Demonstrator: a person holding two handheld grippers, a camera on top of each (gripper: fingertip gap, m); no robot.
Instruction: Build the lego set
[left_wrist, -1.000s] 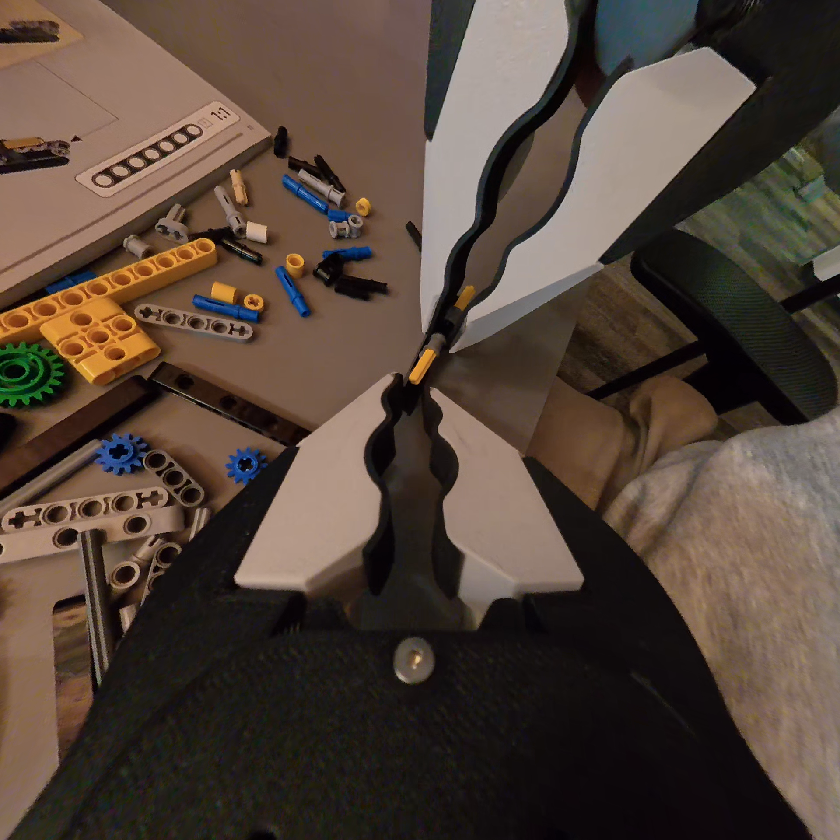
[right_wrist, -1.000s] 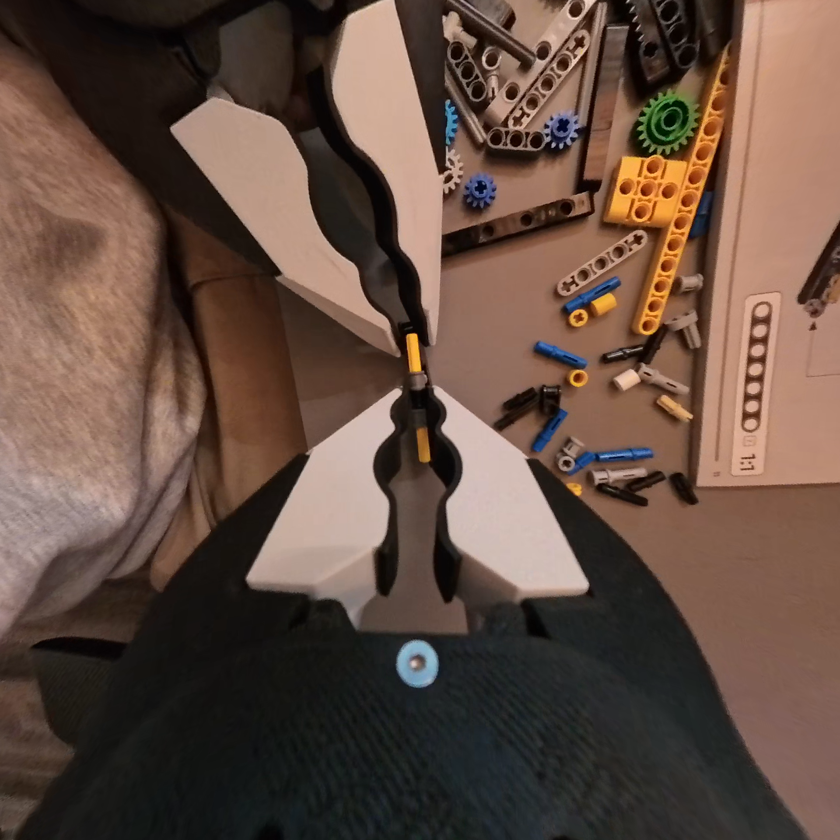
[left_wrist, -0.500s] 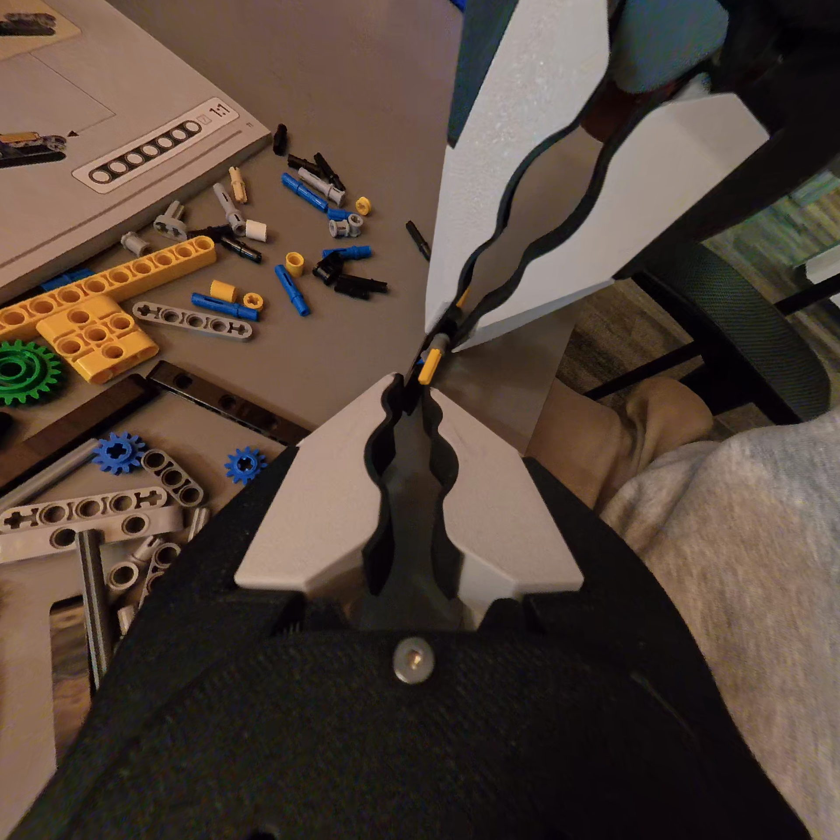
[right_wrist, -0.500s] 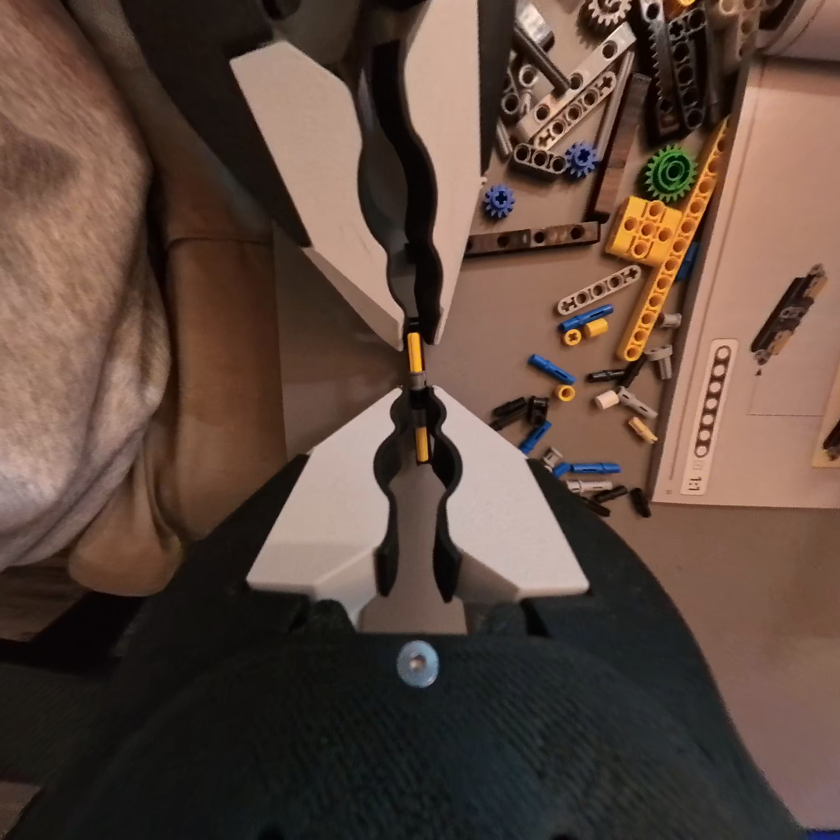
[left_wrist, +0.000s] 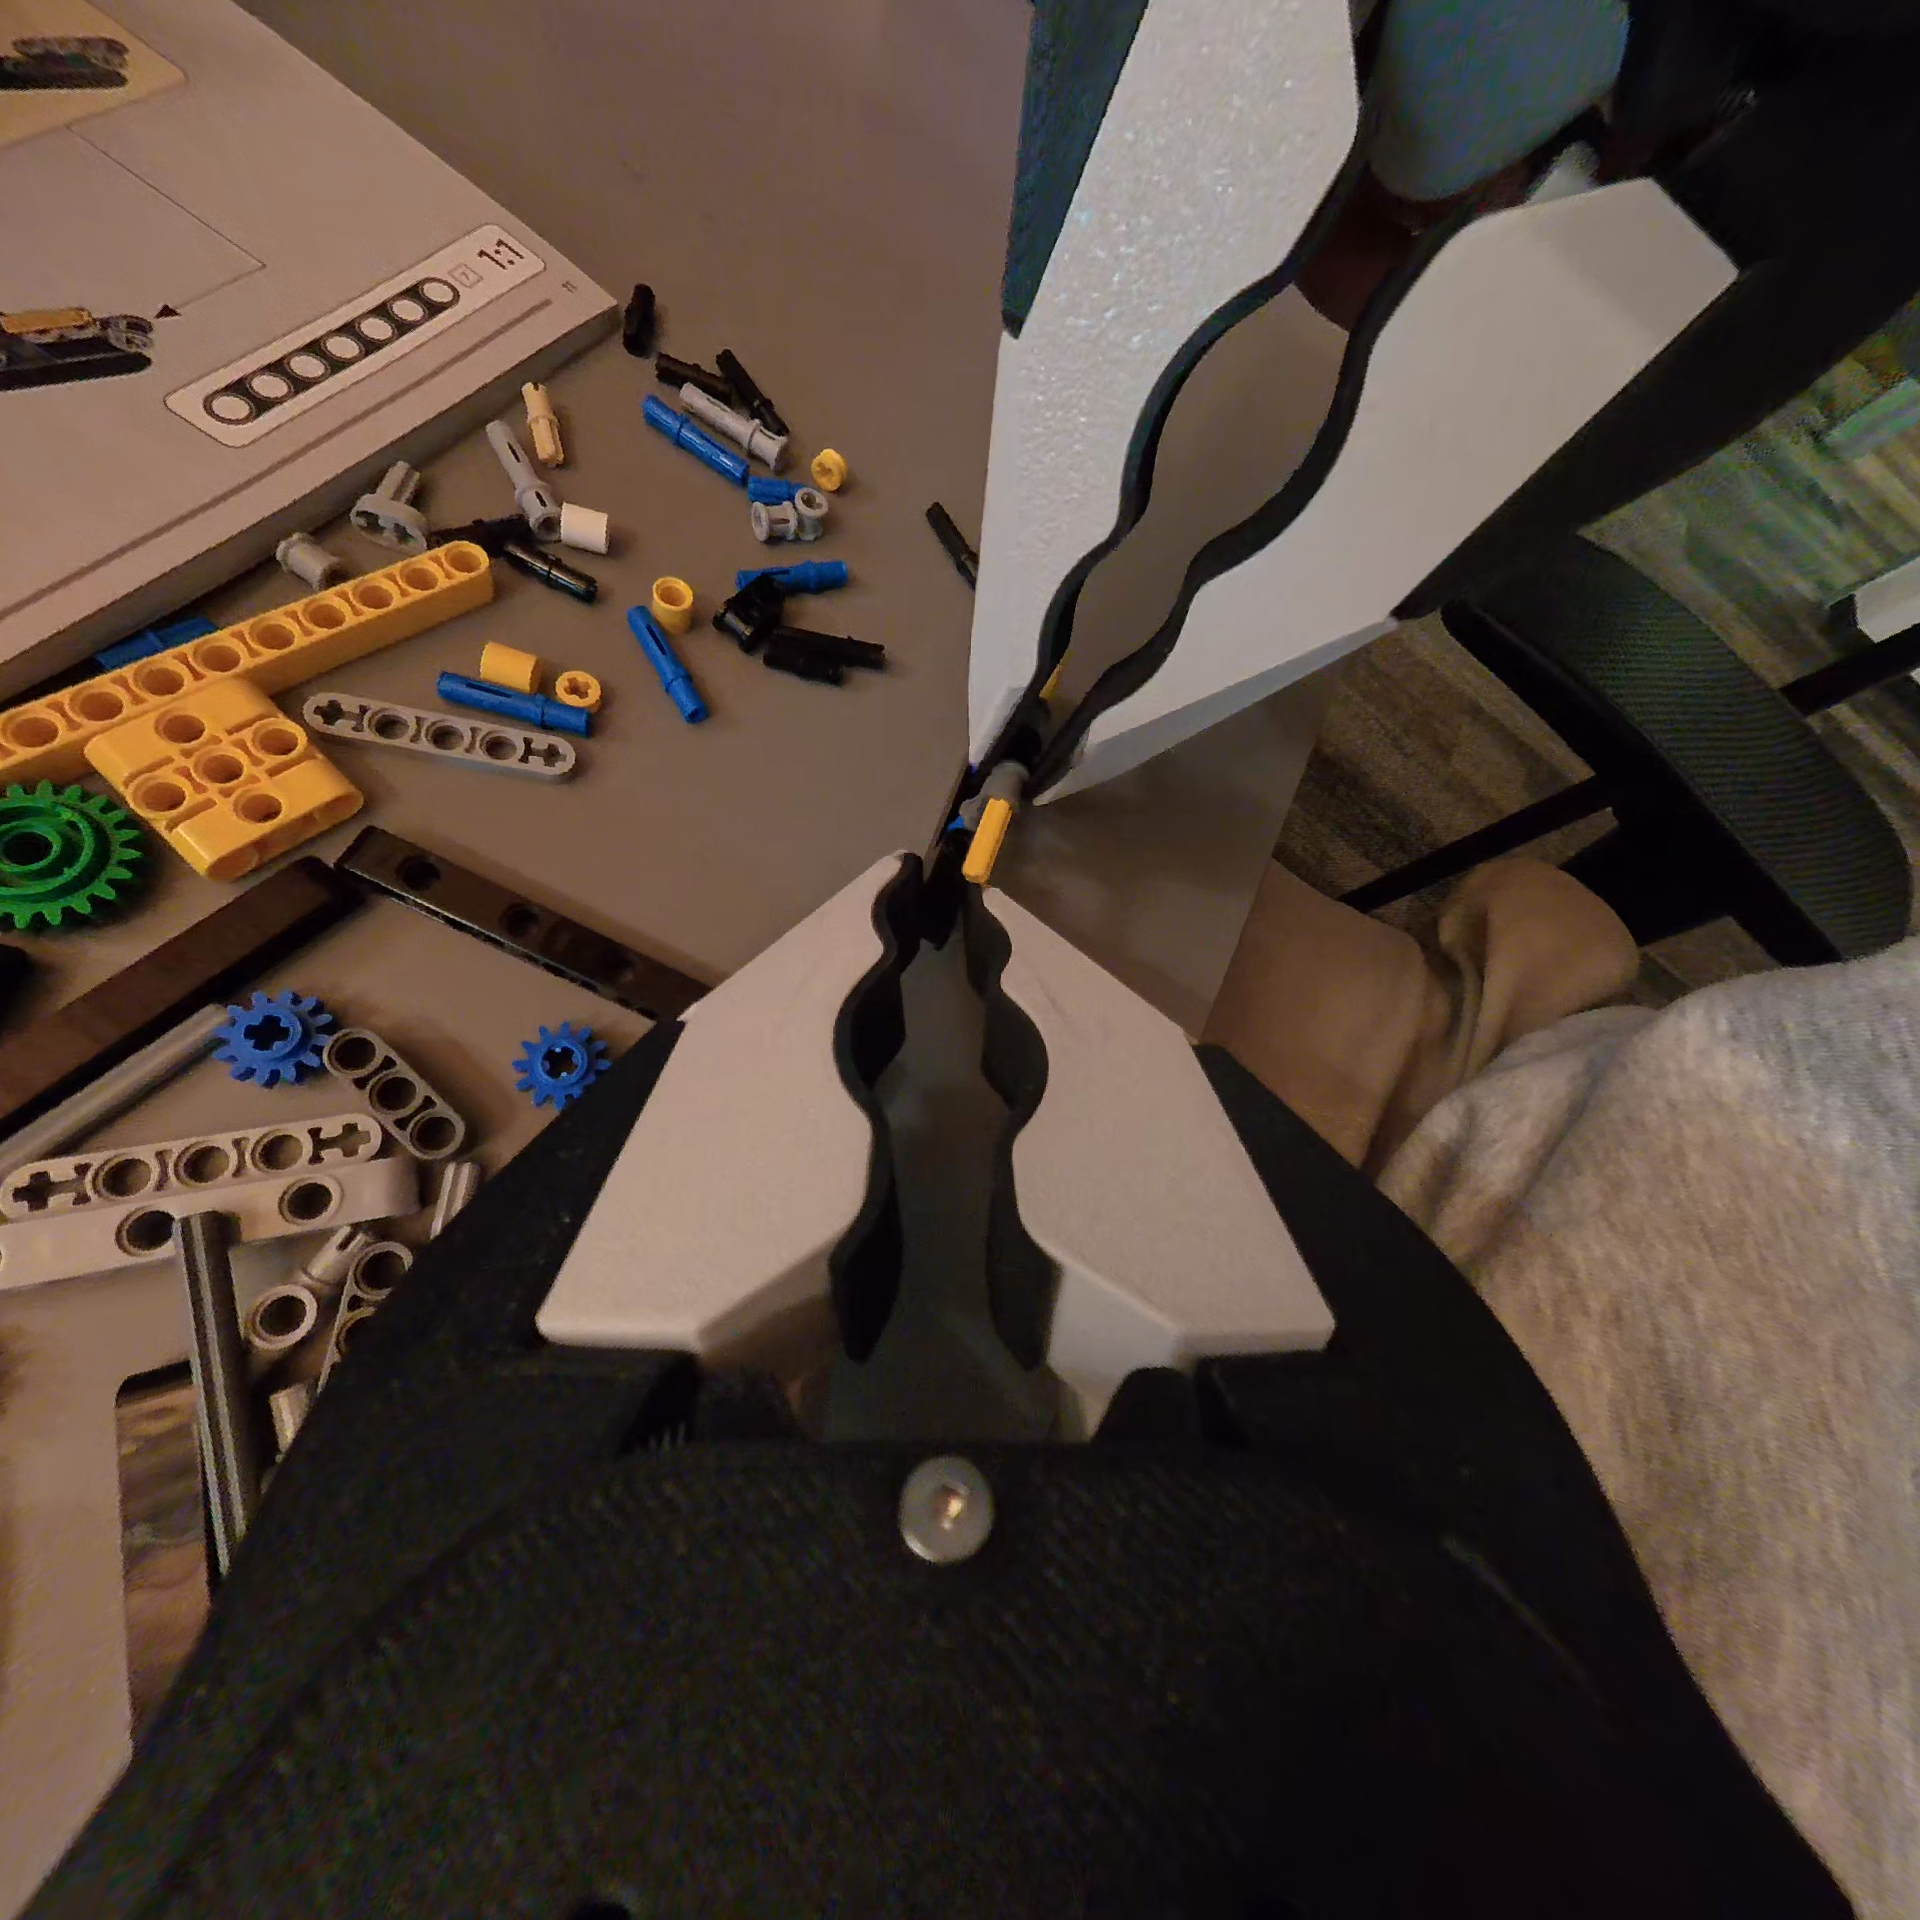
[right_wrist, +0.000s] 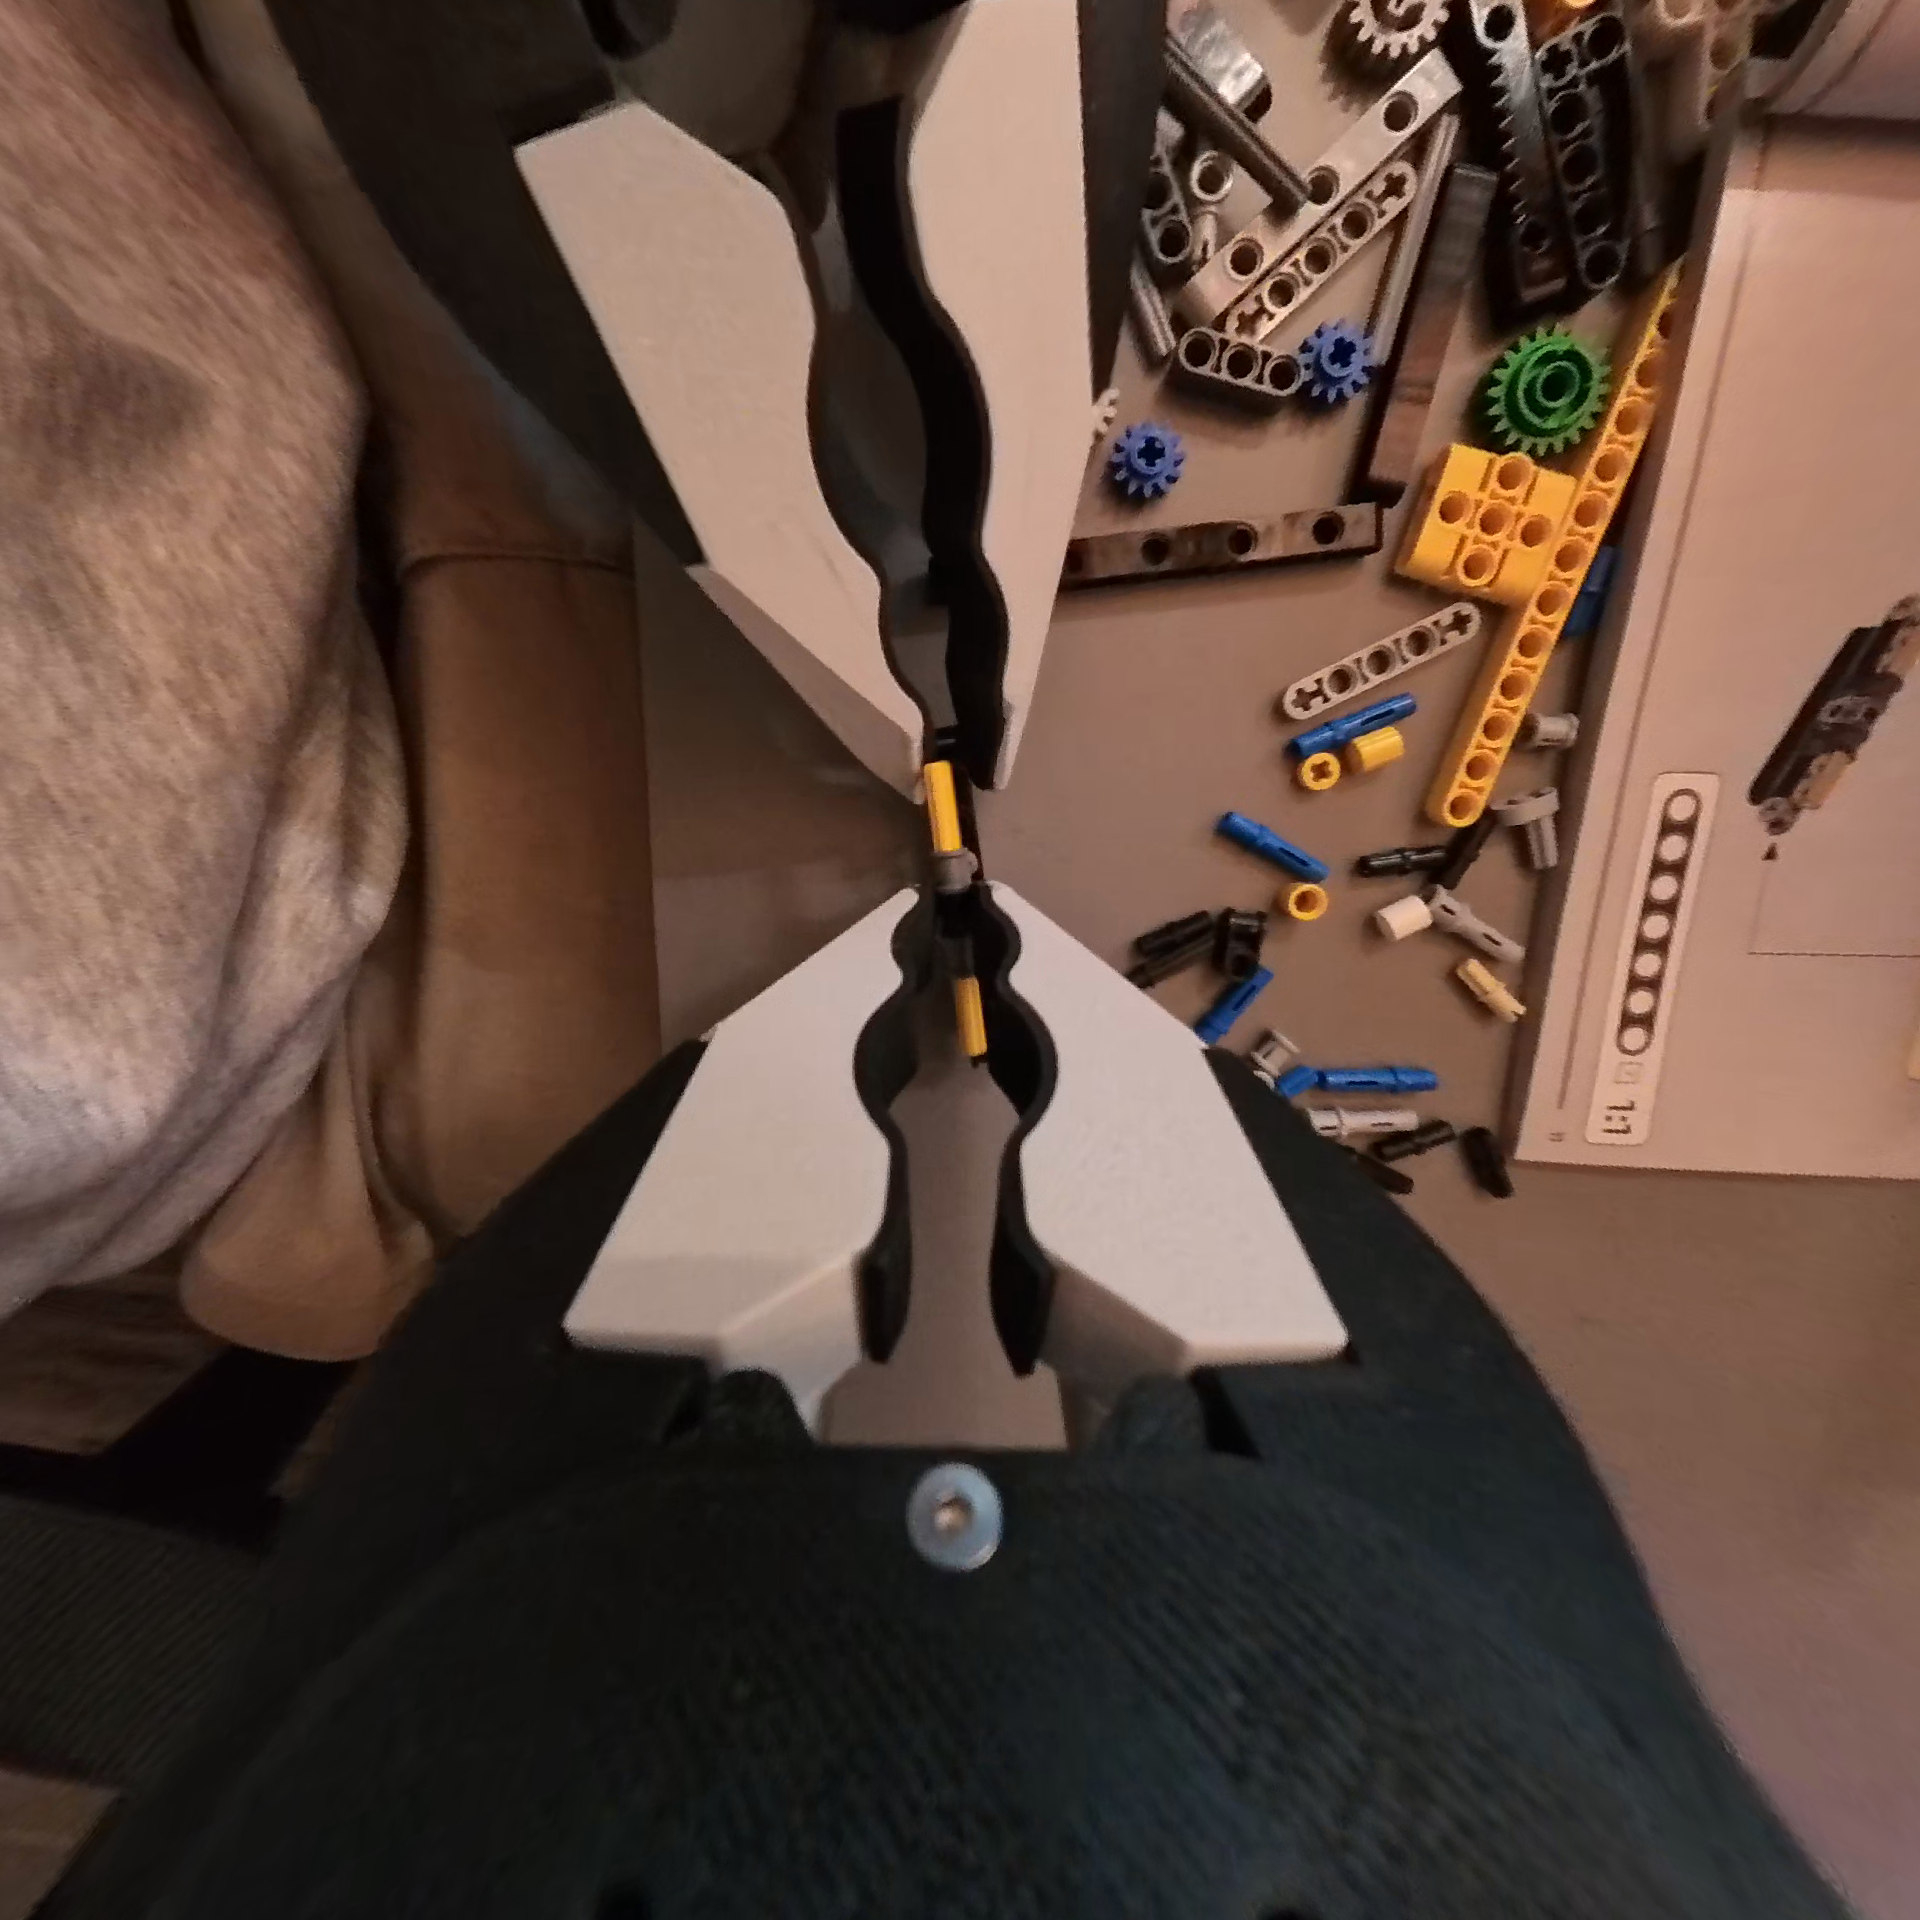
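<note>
My left gripper (left_wrist: 940, 883) and right gripper (right_wrist: 956, 896) meet tip to tip above the table's near edge. The right gripper is shut on a thin yellow axle (right_wrist: 943, 816) with a grey bush (right_wrist: 951, 871) on it. The axle's back end shows between the right jaws. The left gripper is shut on a small black piece (right_wrist: 948, 740), which touches the axle's free end. In the left wrist view the axle (left_wrist: 985, 828) points at the left tips, and the right gripper (left_wrist: 1023, 753) comes in from above. How the piece and axle join is hidden.
Loose parts lie on the grey table (left_wrist: 779, 156): a long yellow beam (left_wrist: 260, 644), a green gear (left_wrist: 52, 857), blue pins (left_wrist: 665, 665), grey beams (left_wrist: 187, 1184), blue gears (right_wrist: 1148, 457). An instruction booklet (left_wrist: 208, 312) lies beyond them. A person's lap (left_wrist: 1714, 1299) and a black chair (left_wrist: 1714, 748) are alongside. Less than 4 cm separates the two grippers' tips.
Both grippers stay shut and tip to tip. The right gripper has shifted and tilted a little, so less of the axle shows between its fingers in the left wrist view.
</note>
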